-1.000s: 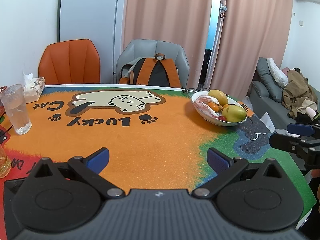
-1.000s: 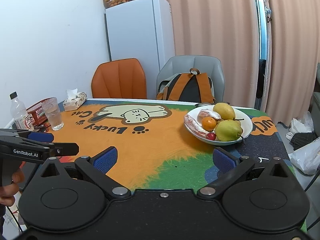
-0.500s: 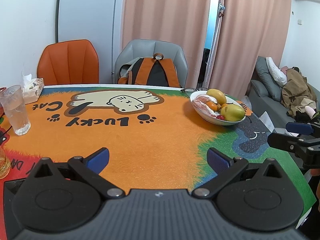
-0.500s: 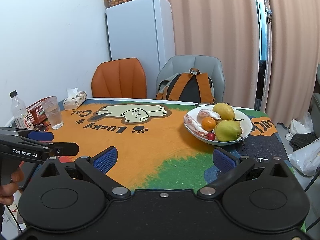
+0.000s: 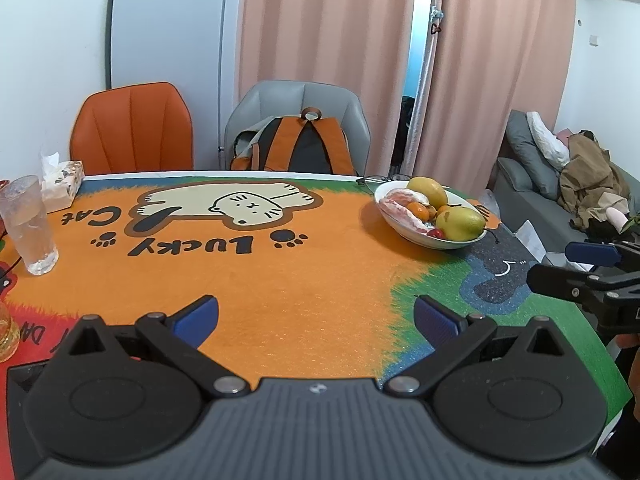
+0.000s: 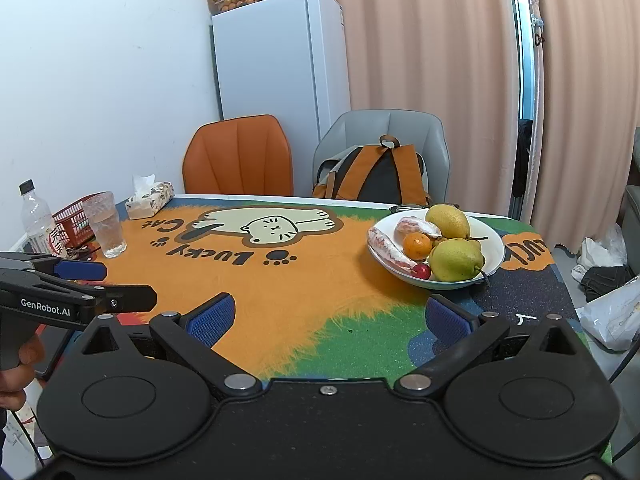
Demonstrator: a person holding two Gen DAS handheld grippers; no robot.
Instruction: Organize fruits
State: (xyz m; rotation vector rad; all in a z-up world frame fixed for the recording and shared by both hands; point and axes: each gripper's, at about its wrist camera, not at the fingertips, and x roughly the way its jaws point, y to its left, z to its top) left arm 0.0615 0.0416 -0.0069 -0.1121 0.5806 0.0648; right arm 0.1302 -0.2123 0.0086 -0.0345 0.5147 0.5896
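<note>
A white bowl [image 6: 494,242] of fruit stands on the right of the table; it also shows in the left wrist view [image 5: 460,243]. It holds two yellow-green pears [image 6: 456,260], a small orange [image 6: 417,246], a red cherry [image 6: 422,271] and peeled pink pomelo pieces [image 6: 386,252]. My left gripper [image 5: 316,318] is open and empty, low over the orange mat, well short of the bowl. My right gripper [image 6: 332,318] is open and empty, near the front edge, with the bowl ahead to the right.
A drinking glass [image 6: 105,224], tissue pack [image 6: 150,200], red basket [image 6: 72,220] and bottle [image 6: 36,218] stand at the left. Orange chair [image 6: 238,158] and grey chair with backpack [image 6: 380,172] stand behind the table. A sofa [image 5: 532,184] stands at the right.
Both grippers have drawn back slightly from the table, so the bowl looks a little farther away. Both stay open and empty. Nothing on the table has moved.
</note>
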